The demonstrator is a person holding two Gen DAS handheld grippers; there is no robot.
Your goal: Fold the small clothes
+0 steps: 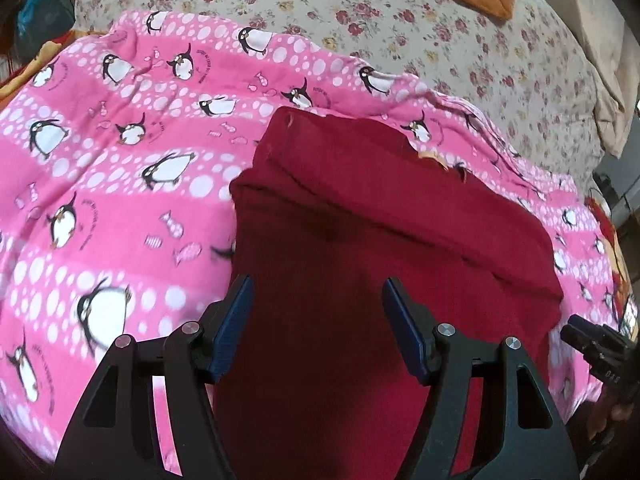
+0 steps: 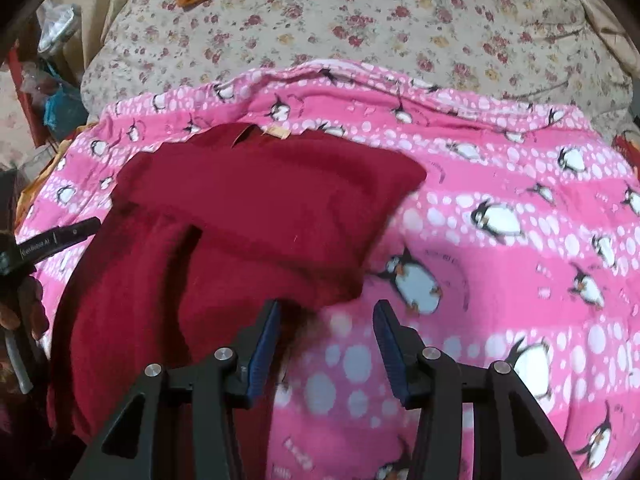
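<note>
Behind, floral quilt [image 1: 440, 20]; nearby, penguin blanket [image 1: 120, 184].

Near end of the dark red garment [image 1: 360, 240] cut off by the lower frame edge in the left wrist view, partly covered there by the left gripper [image 1: 318, 300]; same garment in the right wrist view [image 2: 240, 208] smeared by motion along its right edge, lower left part lost in shadow at the picture's edge. Penguin blanket [image 2: 520, 240] beneath the garment blurred just beside that edge, print unreadable, small lettering by the penguins too small to tell. Pale tag [image 2: 276, 133] at the garment's far edge too small to read, clutter [image 2: 52, 80] far left of the garment indistinct.
</note>
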